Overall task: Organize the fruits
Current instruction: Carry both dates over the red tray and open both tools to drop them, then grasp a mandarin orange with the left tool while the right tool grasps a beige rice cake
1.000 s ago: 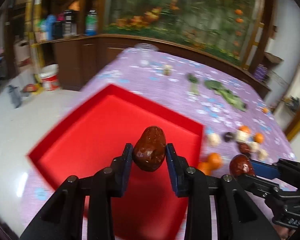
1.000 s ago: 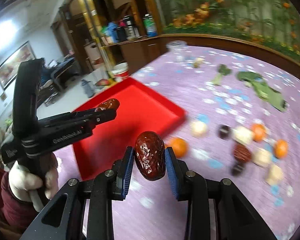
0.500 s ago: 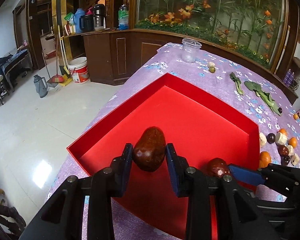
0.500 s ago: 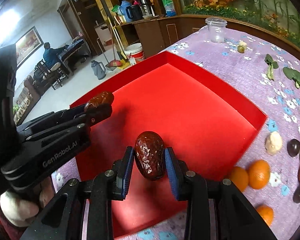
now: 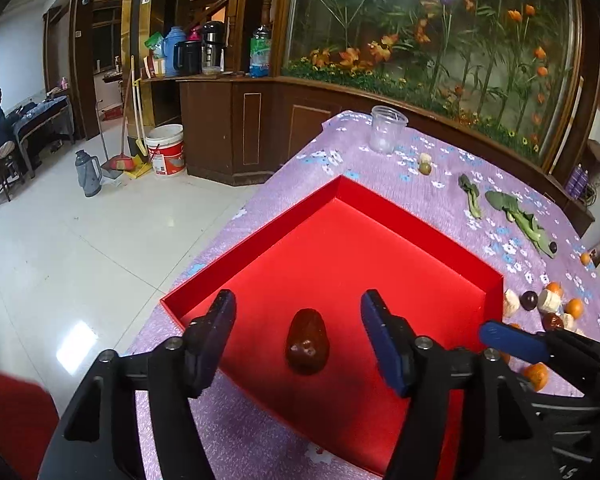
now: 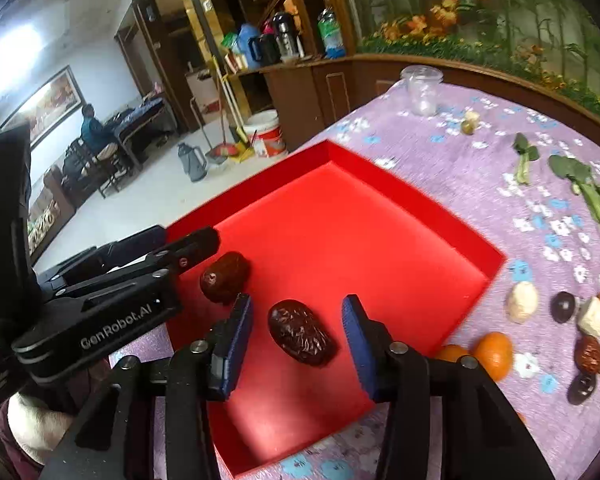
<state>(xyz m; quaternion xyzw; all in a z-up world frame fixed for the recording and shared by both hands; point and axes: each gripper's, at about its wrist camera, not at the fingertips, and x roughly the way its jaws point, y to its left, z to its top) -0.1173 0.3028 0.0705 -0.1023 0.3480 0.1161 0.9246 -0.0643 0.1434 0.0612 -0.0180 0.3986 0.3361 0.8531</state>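
Observation:
A red tray (image 5: 420, 236) (image 6: 420, 208) lies on the purple flowered tablecloth. My left gripper (image 5: 296, 320) is open above the tray's near corner; a smooth brown date (image 5: 307, 346) lies on the tray floor between its fingers. My right gripper (image 6: 298, 328) is open too, with a wrinkled dark date (image 6: 302, 338) lying on the tray between its fingers. The smooth date (image 6: 224, 276) also shows in the right wrist view, beside the left gripper's fingertips (image 6: 196, 240).
Right of the tray lie loose oranges (image 6: 494, 354), dates (image 6: 588, 354), dark plums (image 6: 562, 306) and pale pieces (image 6: 520, 302). Green vegetables (image 5: 516, 216) and a clear plastic jar (image 5: 388, 128) sit farther back. The table edge drops to a tiled floor on the left.
Both grippers have opened and let go of their dates, which now lie on the tray floor. Both had moved over the tray from the fruit pile on the right.

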